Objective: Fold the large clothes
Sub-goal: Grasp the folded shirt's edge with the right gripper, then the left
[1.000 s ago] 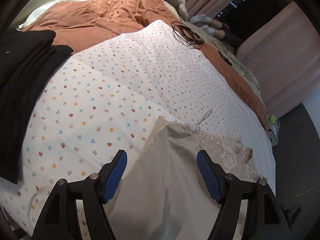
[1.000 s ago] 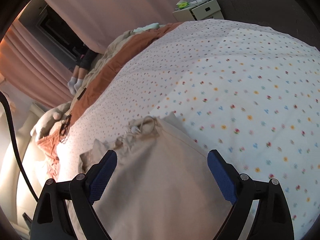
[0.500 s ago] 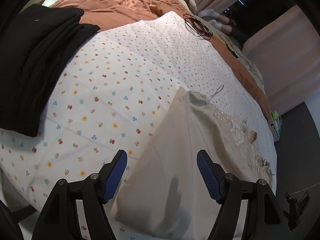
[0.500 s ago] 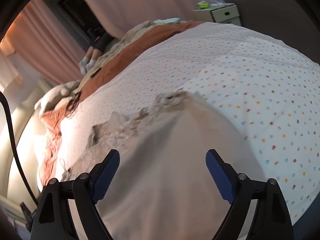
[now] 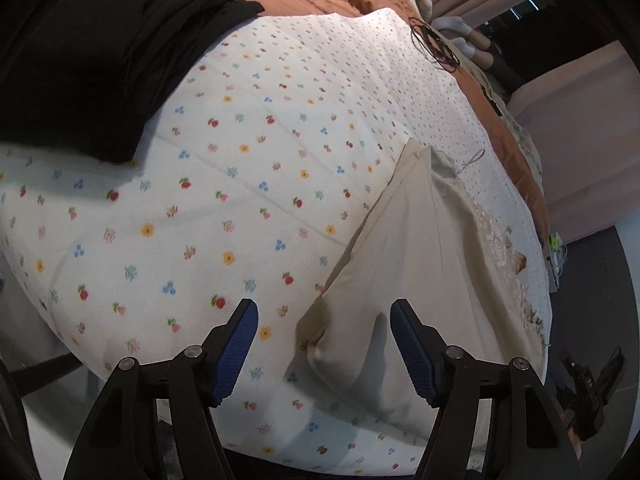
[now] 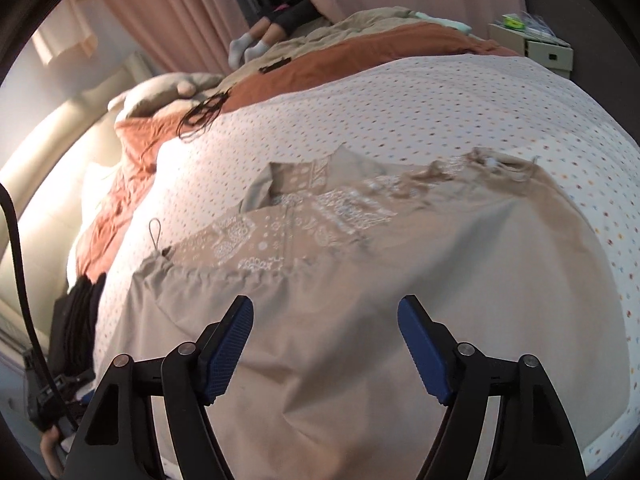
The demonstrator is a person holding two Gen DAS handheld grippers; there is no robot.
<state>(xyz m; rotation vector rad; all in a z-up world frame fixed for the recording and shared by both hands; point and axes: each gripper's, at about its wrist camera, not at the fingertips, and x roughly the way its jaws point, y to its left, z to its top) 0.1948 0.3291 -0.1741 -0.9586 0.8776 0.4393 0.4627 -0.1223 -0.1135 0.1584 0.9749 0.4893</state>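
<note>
Cloth lies flat on the bed's flower-print sheet (image 5: 248, 168): the beige garment (image 6: 360, 320) spreads beneath my right gripper (image 6: 326, 346), its near corner under my left gripper (image 5: 324, 350). Both sets of jaws stand partly open and have just been closing, pads gripping nothing yet (fabric shows between them). To fold well, I would pinch the hem corners squarely, one layer each, lift together and keep the edge taut. The black stack (image 5: 92, 52) stays clear.
</note>
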